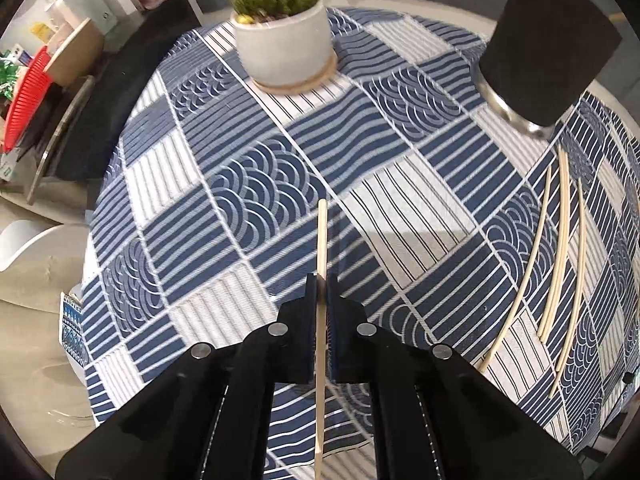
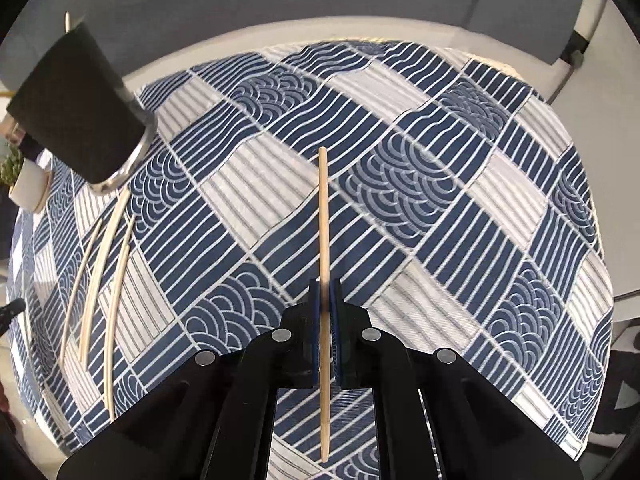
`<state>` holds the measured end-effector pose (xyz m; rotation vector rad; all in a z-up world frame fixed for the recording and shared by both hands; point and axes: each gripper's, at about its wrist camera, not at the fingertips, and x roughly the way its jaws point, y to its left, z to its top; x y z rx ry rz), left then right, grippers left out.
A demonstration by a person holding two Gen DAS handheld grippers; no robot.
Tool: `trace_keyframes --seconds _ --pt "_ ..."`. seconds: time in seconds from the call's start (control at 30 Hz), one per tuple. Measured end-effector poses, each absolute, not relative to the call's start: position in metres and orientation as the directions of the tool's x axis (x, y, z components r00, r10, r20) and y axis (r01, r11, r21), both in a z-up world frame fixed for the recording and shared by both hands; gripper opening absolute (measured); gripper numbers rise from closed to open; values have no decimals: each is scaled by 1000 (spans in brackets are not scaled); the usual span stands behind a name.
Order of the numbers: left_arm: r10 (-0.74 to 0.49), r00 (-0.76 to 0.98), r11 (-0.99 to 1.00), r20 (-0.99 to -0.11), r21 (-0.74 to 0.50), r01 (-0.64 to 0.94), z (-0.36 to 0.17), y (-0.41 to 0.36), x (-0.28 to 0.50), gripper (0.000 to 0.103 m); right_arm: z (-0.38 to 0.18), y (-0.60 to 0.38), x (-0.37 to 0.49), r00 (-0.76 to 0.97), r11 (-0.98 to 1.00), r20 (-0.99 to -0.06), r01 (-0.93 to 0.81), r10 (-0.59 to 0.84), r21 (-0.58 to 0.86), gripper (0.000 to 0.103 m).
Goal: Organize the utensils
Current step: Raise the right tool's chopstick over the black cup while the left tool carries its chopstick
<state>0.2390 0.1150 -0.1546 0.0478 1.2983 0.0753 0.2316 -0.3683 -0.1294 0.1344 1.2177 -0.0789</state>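
Patterned tablecloth (image 1: pixel 248 184) below, each claw (image 1: pixel 321 286) (image 2: pixel 325 290) pinches one chopstick (image 1: pixel 321 240) (image 2: pixel 323 216); only left view shows plant (image 1: pixel 280 20).

Worktop covered by blue-and-white patchwork tablecloth (image 1: pixel 248 200), wave and stripe patterns. Potted green succulent (image 1: pixel 280 36) in white pot on round coaster, far side. Red slatted basket (image 1: pixel 26 100) among clutter far left. White chair (image 1: pixel 24 240) left, beside the worktop.

Loose chopsticks (image 1: pixel 560 256) on tablecloth (image 1: pixel 248 184), just before holder cup (image 1: pixel 548 48); plant pot (image 1: pixel 284 40) well apart.
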Motion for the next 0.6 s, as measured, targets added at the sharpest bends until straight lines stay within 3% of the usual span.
trace_keyframes --seconds 0.6 --pt "67 460 996 -886 84 17 -40 89 267 5 -37 -336 249 572 986 -817 78 74 145 5"
